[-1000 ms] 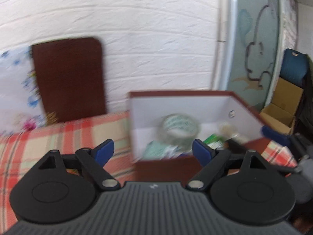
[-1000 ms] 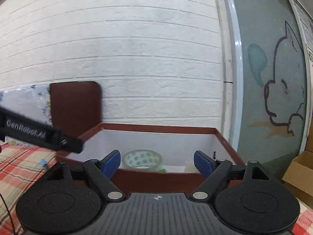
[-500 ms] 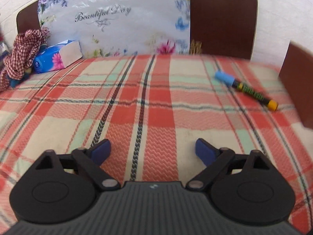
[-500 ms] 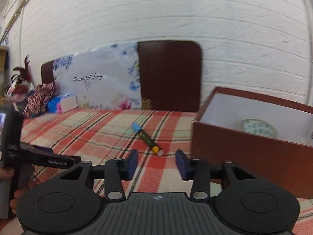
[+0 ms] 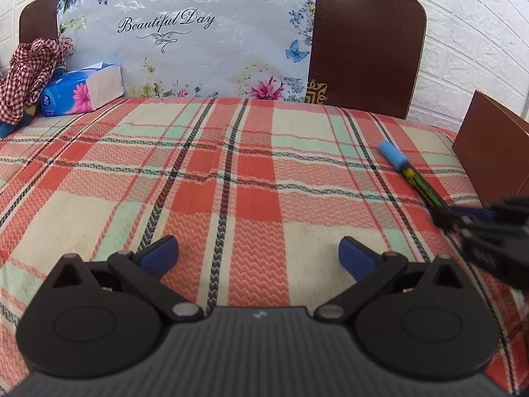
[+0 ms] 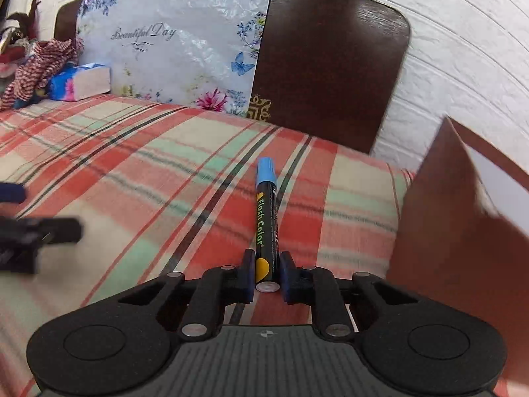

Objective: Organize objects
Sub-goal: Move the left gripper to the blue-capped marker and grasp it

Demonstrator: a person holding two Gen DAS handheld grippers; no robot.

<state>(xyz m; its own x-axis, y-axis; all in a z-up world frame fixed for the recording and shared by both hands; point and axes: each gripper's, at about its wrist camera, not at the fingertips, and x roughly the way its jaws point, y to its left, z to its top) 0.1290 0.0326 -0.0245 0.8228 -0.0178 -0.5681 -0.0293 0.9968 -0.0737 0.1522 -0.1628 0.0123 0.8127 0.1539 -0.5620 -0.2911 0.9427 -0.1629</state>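
A black marker (image 6: 266, 211) with a blue cap lies on the plaid bedcover (image 6: 148, 172), pointing away from me. My right gripper (image 6: 267, 264) is shut on its rear end, with the pads pressing both sides. In the left wrist view the same marker (image 5: 401, 165) lies at the right, and the right gripper (image 5: 463, 218) reaches it from the right edge. My left gripper (image 5: 258, 251) hovers low over the bedcover (image 5: 231, 172), its jaws opening wide with nothing between them. The brown box (image 6: 446, 215) stands just right of the marker.
A blue tissue pack (image 5: 82, 89) and a red checked cloth (image 5: 26, 72) lie at the far left. A floral plastic-wrapped panel (image 5: 185, 39) leans on the dark headboard (image 5: 363, 49). The brown box's wall (image 5: 489, 158) rises at the right.
Both grippers swung left from the box to the bedcover. The right gripper dropped to the marker and shut on its rear end. The left gripper's jaws spread a little wider.
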